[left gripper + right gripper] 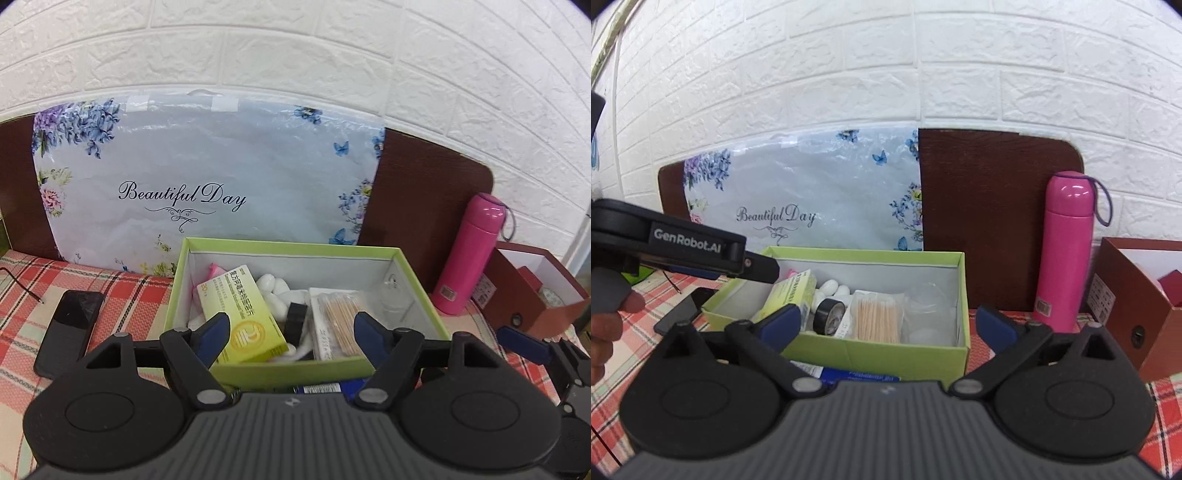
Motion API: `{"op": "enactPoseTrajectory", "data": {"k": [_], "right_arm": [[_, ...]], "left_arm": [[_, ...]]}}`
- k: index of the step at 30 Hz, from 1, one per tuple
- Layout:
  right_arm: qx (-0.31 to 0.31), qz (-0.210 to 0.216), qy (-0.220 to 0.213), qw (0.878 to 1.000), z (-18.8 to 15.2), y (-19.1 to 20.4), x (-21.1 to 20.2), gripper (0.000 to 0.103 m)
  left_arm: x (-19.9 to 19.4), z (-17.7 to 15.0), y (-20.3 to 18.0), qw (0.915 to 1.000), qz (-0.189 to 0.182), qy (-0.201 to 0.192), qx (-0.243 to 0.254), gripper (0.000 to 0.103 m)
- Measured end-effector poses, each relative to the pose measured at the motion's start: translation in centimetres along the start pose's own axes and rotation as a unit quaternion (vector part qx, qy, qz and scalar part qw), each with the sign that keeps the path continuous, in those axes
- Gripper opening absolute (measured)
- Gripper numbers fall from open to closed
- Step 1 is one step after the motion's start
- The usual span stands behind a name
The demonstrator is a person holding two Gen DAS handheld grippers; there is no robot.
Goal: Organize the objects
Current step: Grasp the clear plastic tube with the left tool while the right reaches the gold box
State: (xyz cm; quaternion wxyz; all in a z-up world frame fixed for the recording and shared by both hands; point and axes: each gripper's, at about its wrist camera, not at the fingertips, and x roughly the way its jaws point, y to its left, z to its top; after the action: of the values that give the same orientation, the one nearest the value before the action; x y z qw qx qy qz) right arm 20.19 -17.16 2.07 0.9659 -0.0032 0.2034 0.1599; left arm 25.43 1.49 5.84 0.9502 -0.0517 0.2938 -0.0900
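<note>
- Over the checked cloth (122, 295), my left gripper (291, 328) and right gripper (886, 325) hang spread wide, empty, before the green box (871, 352).
- Yellow carton (240, 317), swabs (877, 319) and tape (829, 315) lie inside; I judge a drop finished.
- Next, probably the phone (70, 332) beside the box's left wall.

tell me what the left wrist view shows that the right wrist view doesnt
Only the left wrist view: the whole black phone lying on the plaid cloth, and the open left gripper head-on. Only the right wrist view: the person's hand and the black tape roll seen face-on. Both: the green box with yellow carton, cotton swabs, and the pink bottle.
</note>
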Motion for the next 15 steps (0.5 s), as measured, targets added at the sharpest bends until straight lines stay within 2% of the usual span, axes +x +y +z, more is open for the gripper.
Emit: {"op": "enactPoseTrajectory", "data": {"k": [8,15], "right_arm": [[0.014,0.01,-0.008,1.0,-3.5,1.1,-5.7,0.103],[0.018,0.001,0.036,0.999,-8.3,1.7,-7.1,0.103]], "left_arm": [[-3.8,-5.1,1.1,0.9998,0.007,0.006,-0.016,0.077],[-3.6,-11.5,1.8,0.9974,-0.01,0.061,-0.037,0.077]]}}
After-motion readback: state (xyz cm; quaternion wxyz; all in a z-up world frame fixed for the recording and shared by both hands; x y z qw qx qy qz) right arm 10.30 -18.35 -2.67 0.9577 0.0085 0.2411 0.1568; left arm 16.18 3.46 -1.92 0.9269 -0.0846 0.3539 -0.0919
